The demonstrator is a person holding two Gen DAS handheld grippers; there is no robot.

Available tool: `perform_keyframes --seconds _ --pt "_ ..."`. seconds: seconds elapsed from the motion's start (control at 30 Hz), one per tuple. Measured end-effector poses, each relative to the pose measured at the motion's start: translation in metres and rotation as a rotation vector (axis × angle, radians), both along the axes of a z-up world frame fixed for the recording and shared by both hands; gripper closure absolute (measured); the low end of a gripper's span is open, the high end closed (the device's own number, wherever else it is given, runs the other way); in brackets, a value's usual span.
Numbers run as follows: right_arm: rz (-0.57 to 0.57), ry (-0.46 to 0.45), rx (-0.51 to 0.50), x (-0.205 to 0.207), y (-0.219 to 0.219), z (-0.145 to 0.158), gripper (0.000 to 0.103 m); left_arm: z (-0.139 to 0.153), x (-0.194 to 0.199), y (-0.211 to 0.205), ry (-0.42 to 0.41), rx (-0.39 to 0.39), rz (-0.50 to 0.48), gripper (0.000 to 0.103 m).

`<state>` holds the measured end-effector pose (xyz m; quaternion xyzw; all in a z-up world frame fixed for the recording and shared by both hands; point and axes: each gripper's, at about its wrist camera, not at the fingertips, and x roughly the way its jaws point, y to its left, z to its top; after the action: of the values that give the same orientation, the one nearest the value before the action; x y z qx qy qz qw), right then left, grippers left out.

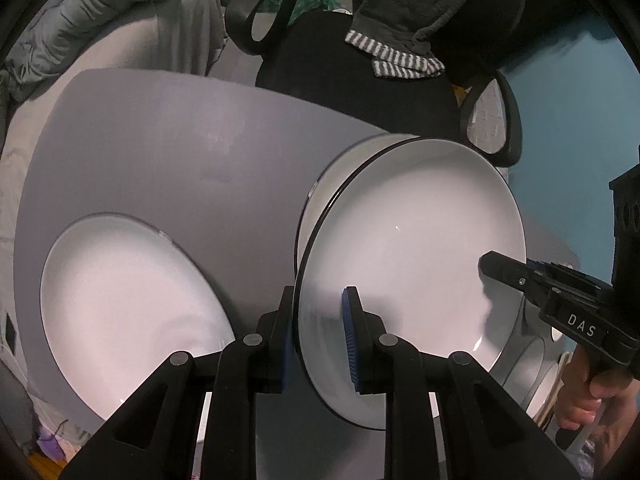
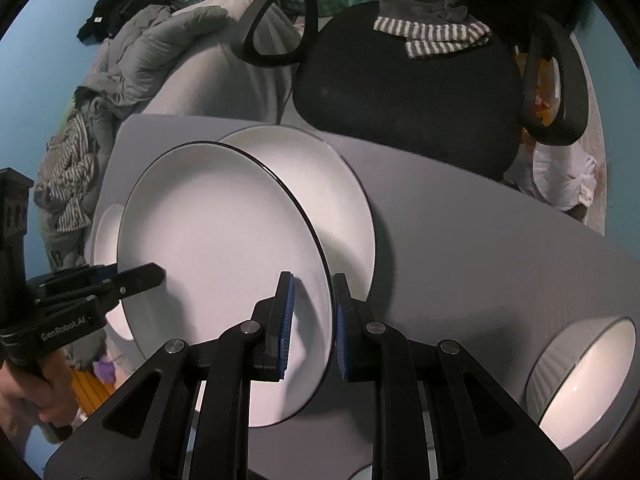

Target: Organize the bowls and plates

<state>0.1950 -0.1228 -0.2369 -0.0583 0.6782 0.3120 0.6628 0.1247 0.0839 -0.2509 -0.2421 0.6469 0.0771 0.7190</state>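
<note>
A white plate with a thin black rim (image 1: pixel 412 248) is held tilted above the grey table by both grippers. My left gripper (image 1: pixel 320 336) is shut on its near rim; my right gripper (image 1: pixel 496 268) grips the opposite rim. In the right wrist view the same plate (image 2: pixel 216 248) is clamped by my right gripper (image 2: pixel 312 328), with my left gripper (image 2: pixel 140 278) on its far-left edge. Under it lies a second white plate (image 2: pixel 340 184). Another white plate (image 1: pixel 128 312) lies at the left. A grey bowl with white inside (image 2: pixel 588 376) sits at the right.
A grey table (image 1: pixel 180 140) carries the dishes. A black office chair (image 2: pixel 400 92) with a striped cloth stands behind it. A bed with grey clothes (image 2: pixel 160 52) is at the far left. More dishes (image 1: pixel 536 356) show under the held plate at the right.
</note>
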Motion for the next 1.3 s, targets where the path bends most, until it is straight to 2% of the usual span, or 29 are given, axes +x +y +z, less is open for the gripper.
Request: perform_keyframes --seconds 0.4,0.67,0.77,0.9,1.1,1.3 --pt "-0.031 0.038 -0.037 0.018 0.011 -0.018 0.082 -0.015 0.019 0.005 0.045 0.021 -0.005 0.081" --pt "-0.026 0.013 -0.087 0.020 0.020 -0.019 0.081 -0.020 0.024 0.006 0.049 0.021 -0.011 0.080" --pt "-0.032 0.022 -0.111 0.023 0.023 -0.020 0.077 -0.020 0.027 0.004 0.057 0.034 -0.041 0.080" --pt "-0.021 0.028 -0.173 0.023 0.033 -0.019 0.069 -0.018 0.032 0.001 0.070 0.066 -0.072 0.076" --pt "0.025 0.013 -0.301 0.020 0.047 -0.019 0.064 -0.017 0.036 -0.006 0.080 0.103 -0.097 0.076" --pt "0.063 0.001 -0.367 0.016 0.051 -0.019 0.062 -0.017 0.038 -0.011 0.091 0.138 -0.098 0.072"
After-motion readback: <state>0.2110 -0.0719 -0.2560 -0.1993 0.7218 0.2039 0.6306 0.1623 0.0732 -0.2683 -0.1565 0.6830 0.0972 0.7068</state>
